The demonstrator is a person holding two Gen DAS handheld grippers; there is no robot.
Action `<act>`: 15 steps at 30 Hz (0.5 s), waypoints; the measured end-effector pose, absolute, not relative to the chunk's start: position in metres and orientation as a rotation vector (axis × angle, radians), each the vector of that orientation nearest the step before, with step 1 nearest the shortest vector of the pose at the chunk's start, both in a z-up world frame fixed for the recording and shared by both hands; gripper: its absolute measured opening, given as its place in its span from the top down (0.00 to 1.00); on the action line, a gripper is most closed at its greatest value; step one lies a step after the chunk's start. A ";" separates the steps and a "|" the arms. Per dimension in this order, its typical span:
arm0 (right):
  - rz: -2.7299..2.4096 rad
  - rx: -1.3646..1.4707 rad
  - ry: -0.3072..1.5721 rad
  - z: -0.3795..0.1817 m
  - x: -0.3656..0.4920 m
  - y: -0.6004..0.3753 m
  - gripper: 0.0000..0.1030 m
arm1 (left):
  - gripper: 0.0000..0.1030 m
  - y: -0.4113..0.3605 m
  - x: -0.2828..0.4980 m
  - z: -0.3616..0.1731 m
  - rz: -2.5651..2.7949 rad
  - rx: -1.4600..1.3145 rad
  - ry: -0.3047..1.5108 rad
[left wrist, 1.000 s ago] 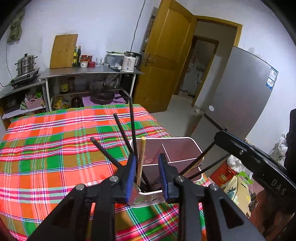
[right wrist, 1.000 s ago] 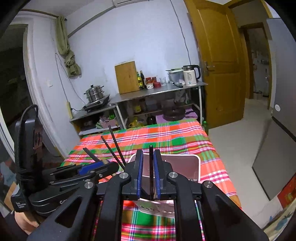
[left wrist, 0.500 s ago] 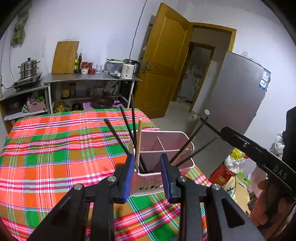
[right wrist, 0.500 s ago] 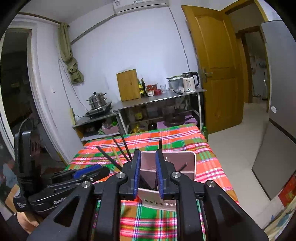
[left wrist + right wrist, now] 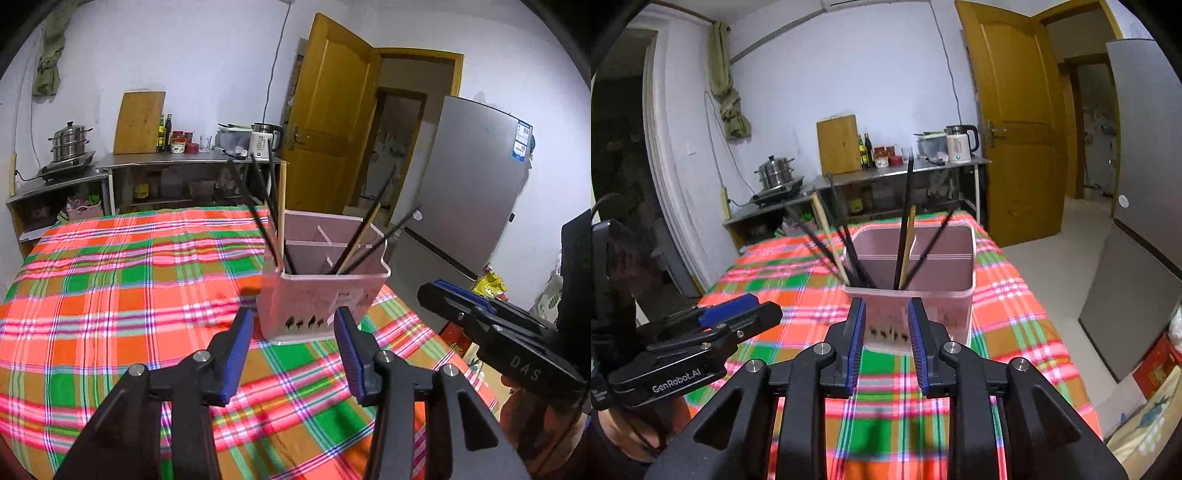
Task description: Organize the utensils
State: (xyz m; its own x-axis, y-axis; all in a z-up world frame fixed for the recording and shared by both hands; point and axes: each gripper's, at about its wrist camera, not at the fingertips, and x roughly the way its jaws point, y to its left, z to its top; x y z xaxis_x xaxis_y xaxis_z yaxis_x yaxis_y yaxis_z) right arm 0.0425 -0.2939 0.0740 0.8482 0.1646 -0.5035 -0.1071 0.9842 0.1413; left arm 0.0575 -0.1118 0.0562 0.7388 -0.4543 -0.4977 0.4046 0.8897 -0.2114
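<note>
Left tool (image 5: 293,326): released, nothing held | right tool (image 5: 886,319): released, nothing held | pink holder (image 5: 321,295): on tabletop (image 5: 110,295), straight ahead of both tools, right one judged nearer | chopsticks (image 5: 905,229): standing in holder, long axes near upright, fanned outward.

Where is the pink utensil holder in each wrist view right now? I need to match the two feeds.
Left wrist view: the pink utensil holder stands right of centre on the plaid tablecloth, just beyond the open left gripper.
Right wrist view: the holder sits at centre, just beyond the open right gripper.
Shared landmark: the white electric kettle on the back counter.
</note>
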 end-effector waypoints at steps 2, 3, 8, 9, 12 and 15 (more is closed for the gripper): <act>0.137 0.105 0.540 0.067 0.037 -0.292 0.76 | 0.52 -0.111 0.051 0.049 -0.461 -0.084 0.568; 0.137 0.105 0.536 0.065 0.034 -0.292 0.76 | 0.52 -0.112 0.047 0.046 -0.455 -0.078 0.565; 0.130 0.106 0.522 0.052 0.020 -0.291 0.76 | 0.50 -0.111 0.031 0.031 -0.438 -0.063 0.550; 0.129 0.104 0.517 0.050 0.018 -0.289 0.76 | 0.50 -0.110 0.027 0.029 -0.440 -0.066 0.537; 0.121 0.097 0.501 0.044 0.009 -0.289 0.76 | 0.50 -0.109 0.021 0.024 -0.434 -0.070 0.528; 0.114 0.097 0.495 0.038 0.002 -0.288 0.76 | 0.50 -0.106 0.017 0.019 -0.436 -0.085 0.526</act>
State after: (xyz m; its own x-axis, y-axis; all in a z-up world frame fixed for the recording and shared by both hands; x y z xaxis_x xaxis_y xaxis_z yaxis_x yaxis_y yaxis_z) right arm 0.0019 -0.2878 0.0382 0.8741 0.1322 -0.4675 -0.0855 0.9891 0.1198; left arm 0.0169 -0.1065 0.0191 0.7757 -0.4243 -0.4672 0.3811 0.9050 -0.1890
